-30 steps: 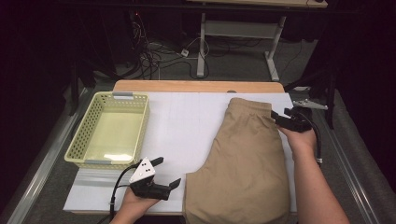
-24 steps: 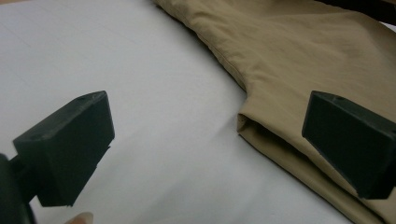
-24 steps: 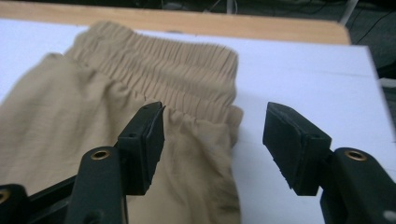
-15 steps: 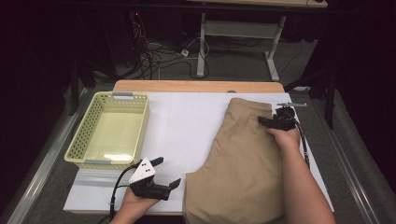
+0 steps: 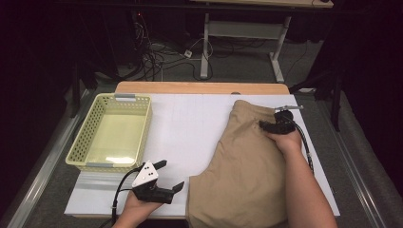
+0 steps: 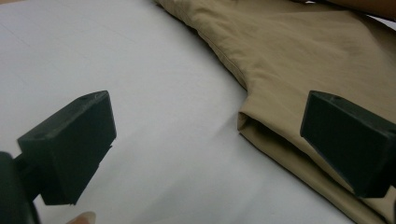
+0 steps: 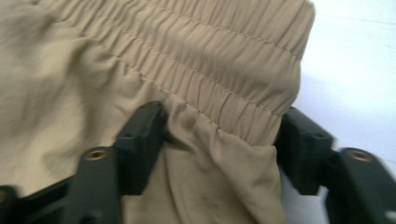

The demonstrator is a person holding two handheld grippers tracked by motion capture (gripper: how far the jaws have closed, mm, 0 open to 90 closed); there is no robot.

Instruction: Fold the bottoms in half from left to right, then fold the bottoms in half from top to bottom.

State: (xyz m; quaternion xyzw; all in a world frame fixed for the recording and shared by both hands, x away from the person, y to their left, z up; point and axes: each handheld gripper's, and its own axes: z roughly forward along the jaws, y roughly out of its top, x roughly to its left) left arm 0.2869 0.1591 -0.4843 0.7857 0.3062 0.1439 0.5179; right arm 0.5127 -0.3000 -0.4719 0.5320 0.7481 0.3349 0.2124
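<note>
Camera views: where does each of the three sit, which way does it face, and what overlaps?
High view: above the person's side, looking forward and down on the white table; both forearms, left gripper, right gripper.
Left gripper view: on that gripper, low over the table, facing the hem of the tan fabric shorts; jaws apart, empty.
Right gripper view: facing the shorts' gathered elastic waistband, fabric bunched between the just-closing jaws.
Shared: all three show the shorts and the table.

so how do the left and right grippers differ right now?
The left gripper has its jaws wide open over bare white table, just short of the shorts' leg hem. The right gripper has been closing, its jaws bunching the waistband corner between them. Both have black jaws.
</note>
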